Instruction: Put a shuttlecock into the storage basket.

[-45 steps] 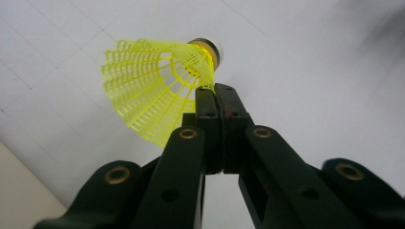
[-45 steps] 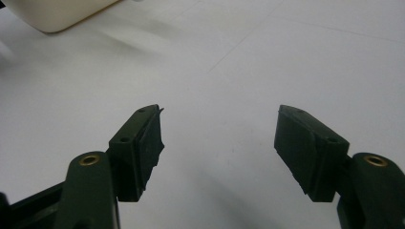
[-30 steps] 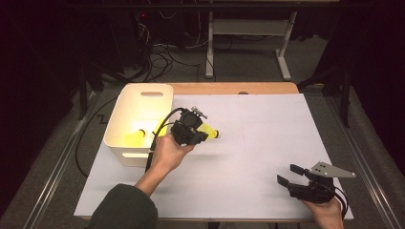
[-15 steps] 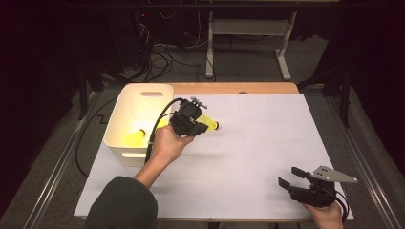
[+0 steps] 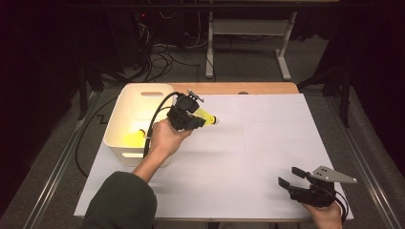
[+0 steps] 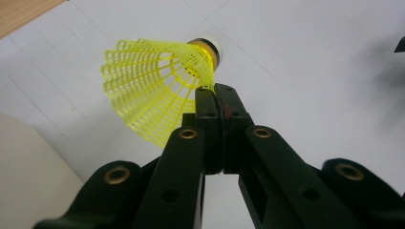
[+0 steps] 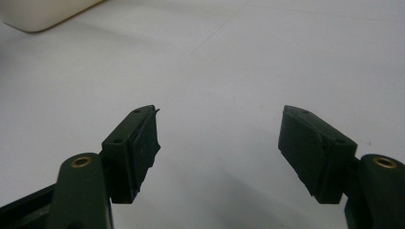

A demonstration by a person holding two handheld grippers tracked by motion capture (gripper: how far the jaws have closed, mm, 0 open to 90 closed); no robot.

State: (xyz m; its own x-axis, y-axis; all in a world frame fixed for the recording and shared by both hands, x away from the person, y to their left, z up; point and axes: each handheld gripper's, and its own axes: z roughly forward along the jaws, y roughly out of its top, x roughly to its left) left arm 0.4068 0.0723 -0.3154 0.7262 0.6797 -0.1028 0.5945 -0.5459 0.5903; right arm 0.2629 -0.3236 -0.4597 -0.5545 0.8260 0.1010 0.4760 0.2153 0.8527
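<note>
- A white bin (image 5: 119, 143) stood at the table's (image 5: 267, 143) left edge, a yellow shuttlecock (image 5: 134, 139) inside.
- The left gripper (image 6: 216, 95) pinched a second shuttlecock's (image 6: 153, 90) skirt just beside the bin, above the table.
- The right gripper (image 7: 218, 138) rested near the front right corner, jaws apart, holding nothing.

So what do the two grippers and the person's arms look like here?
Both grippers are black. The left gripper has brass-coloured rivets on its jaw links and a black cable looping from its body. The right gripper carries a grey three-cornered plate on top and flat rectangular pads. The left arm wears a dark olive sleeve.
</note>
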